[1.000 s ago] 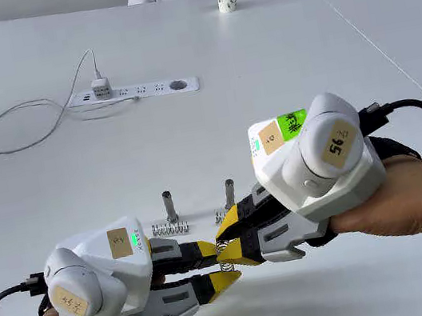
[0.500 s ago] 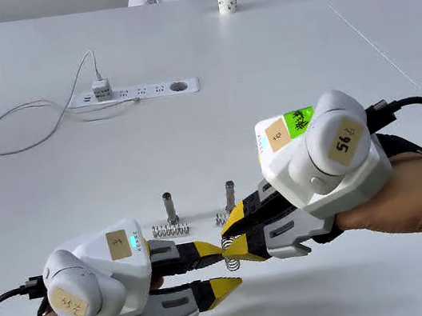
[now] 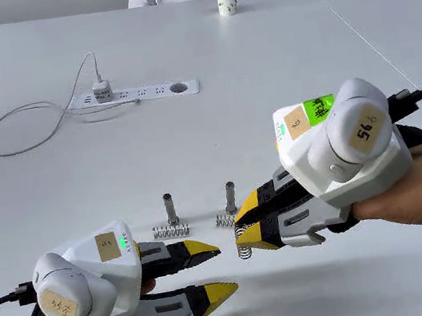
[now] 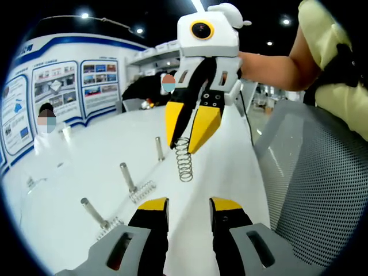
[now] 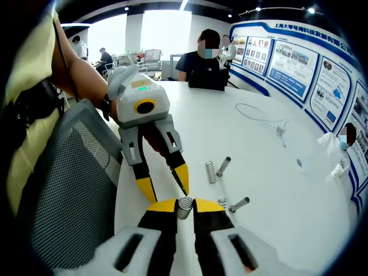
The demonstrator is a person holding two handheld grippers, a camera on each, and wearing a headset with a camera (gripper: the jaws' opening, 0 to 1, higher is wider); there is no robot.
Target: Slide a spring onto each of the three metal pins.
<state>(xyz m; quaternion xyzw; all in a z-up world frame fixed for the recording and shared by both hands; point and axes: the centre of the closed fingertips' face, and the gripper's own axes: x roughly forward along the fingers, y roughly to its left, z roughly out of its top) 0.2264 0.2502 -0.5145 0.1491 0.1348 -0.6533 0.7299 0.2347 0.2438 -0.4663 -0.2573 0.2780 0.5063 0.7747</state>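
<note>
Right gripper [image 3: 241,234] has its yellow jaws pinched shut on the top end of a spring [image 3: 245,251], and the rest of the coil hangs off the tips toward the counter [image 3: 300,62]. That hand comes in from the right, with the gripper tilted down and pointing left. The left gripper [image 3: 223,269] sits lower and closer to the person, roughly level and aimed right. Its jaws are parted with nothing between them, and the tips are just short of the spring. Right behind, a metal pin [image 3: 170,207] and a second pin [image 3: 230,196] stand upright. A loose spring [image 3: 169,231] and another loose spring [image 3: 225,220] lie flat at their bases. The left gripper view has a third pin [image 4: 159,148] standing beyond those two.
</note>
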